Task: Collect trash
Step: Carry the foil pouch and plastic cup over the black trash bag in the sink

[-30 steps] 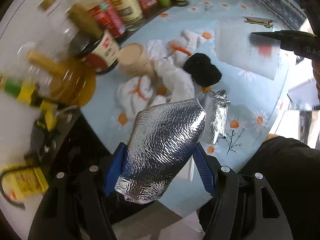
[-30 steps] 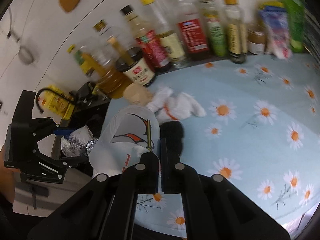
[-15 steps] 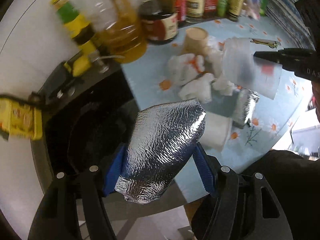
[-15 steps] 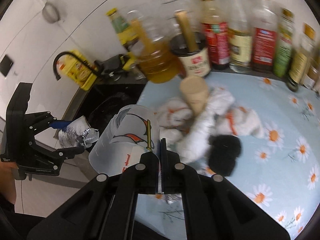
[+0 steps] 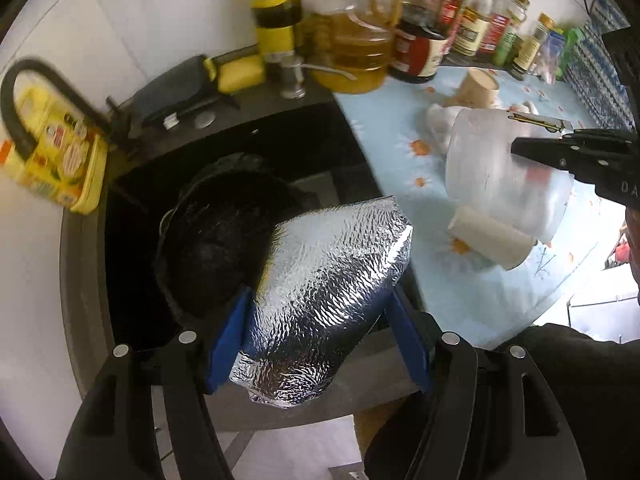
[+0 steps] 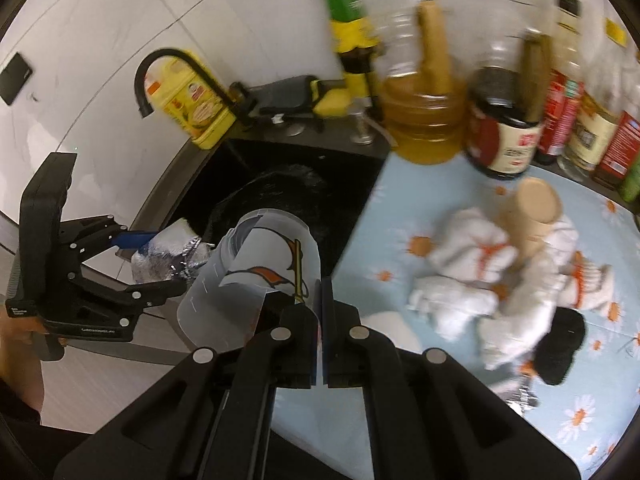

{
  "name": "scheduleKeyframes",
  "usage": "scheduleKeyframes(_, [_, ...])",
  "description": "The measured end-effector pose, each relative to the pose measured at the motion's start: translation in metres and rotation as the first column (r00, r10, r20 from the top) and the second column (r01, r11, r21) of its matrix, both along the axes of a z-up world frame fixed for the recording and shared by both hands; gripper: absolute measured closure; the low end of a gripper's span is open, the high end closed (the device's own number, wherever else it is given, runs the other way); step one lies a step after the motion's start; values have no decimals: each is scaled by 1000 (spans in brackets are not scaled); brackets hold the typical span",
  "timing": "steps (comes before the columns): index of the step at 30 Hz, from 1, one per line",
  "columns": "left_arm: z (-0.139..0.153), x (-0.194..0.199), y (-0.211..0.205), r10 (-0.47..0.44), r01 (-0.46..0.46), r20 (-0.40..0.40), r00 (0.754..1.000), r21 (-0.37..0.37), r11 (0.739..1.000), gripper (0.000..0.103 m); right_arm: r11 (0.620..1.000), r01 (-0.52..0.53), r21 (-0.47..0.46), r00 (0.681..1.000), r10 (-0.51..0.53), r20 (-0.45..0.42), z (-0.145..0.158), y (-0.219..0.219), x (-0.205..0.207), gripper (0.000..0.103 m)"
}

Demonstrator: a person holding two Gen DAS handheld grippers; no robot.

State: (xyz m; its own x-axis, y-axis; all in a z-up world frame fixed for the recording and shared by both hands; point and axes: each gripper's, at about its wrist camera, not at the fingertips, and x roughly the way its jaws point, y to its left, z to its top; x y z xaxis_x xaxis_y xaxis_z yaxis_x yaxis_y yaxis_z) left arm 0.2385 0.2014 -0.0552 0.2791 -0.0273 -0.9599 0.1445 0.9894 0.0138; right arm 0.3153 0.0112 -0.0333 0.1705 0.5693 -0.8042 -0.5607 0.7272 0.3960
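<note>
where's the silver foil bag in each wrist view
Left wrist: foil bag fills the lower centre, clamped between the left gripper's blue fingers.
Right wrist: foil bag at left-centre, small, beside the clear plastic cup.
Shared landmark: the black bin bag in the sink.

My left claw holds the foil bag over the bin bag in the sink; right of it, my right claw pinches the plastic cup above the surface.
</note>
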Motion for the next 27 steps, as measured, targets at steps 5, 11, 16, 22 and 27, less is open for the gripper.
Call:
scheduleKeyframes(5, [-9, -6, 41, 20, -20, -1, 1000, -30, 999, 37, 1000, -17, -10, 1000, 17, -9, -2, 48, -9, 101])
scheduleKeyframes(11, [-19, -2, 85, 46, -46, 3, 999, -64, 997, 37, 1000, -19, -24, 999, 18, -37, -8, 97, -6, 101])
scheduleKeyframes(16, [-28, 6, 107, 60, -61, -6, 998, -97, 993, 37, 999, -18, -45, 999, 16, -48, -13, 124, 4, 101])
scheduleKeyframes(22, [-54, 21, 123, 65, -72, -49, 997, -144, 987, 37, 997, -9, -71, 997, 4, -76, -25, 142, 22, 101])
scheduleKeyframes(27, [-76, 34, 137, 89, -105, -93, 992, -184, 977, 37, 995, -10, -103, 993, -2, -115, -42, 153, 40, 101])
